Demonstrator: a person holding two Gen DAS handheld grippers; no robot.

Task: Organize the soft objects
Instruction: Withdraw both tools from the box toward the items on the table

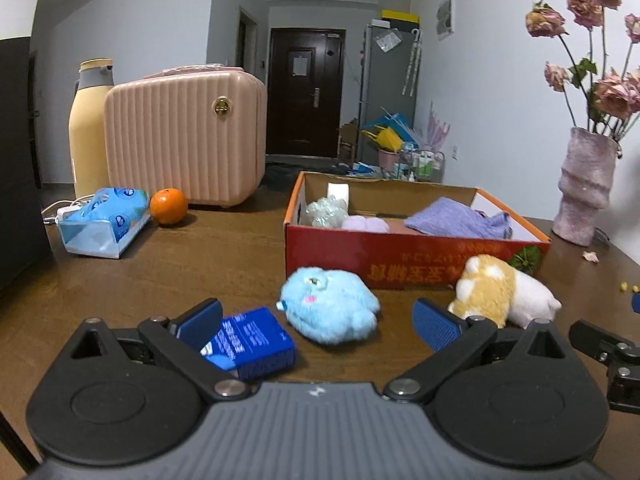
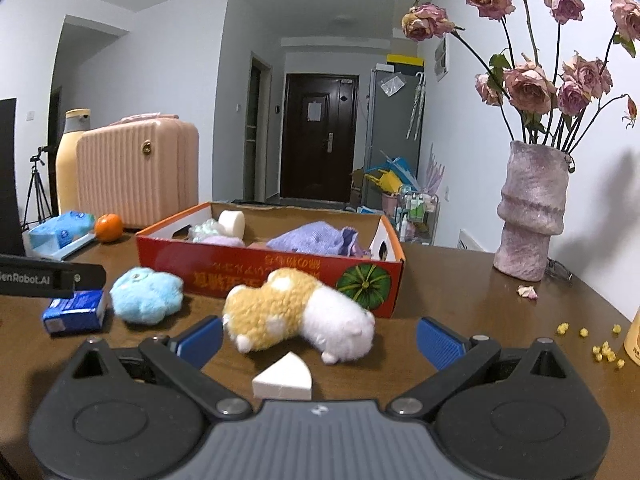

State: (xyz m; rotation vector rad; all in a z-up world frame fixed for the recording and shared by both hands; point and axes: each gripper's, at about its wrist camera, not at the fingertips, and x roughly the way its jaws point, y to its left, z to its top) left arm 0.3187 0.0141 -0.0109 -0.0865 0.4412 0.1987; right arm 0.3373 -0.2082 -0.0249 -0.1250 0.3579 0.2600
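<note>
My right gripper (image 2: 319, 338) hovers low over the brown wooden table (image 2: 460, 304), its blue-padded jaws spread wide with nothing between the pads. Just ahead of them lies a tan-and-white plush dog (image 2: 296, 314) on its side, with a white wedge-shaped sponge (image 2: 283, 378) just in front of it on my side. Behind the dog stands a red cardboard box (image 2: 264, 276) holding a folded purple knitted cloth (image 2: 316, 238). A fluffy light-blue plush toy (image 2: 146, 294) rests left of the dog, beside a small blue carton (image 2: 76, 312).

plush toy (image 1: 330, 306): pale blue
second plush (image 2: 296, 314): tan and white
box (image 2: 280, 276): red
cloth (image 1: 460, 218): lilac
</note>
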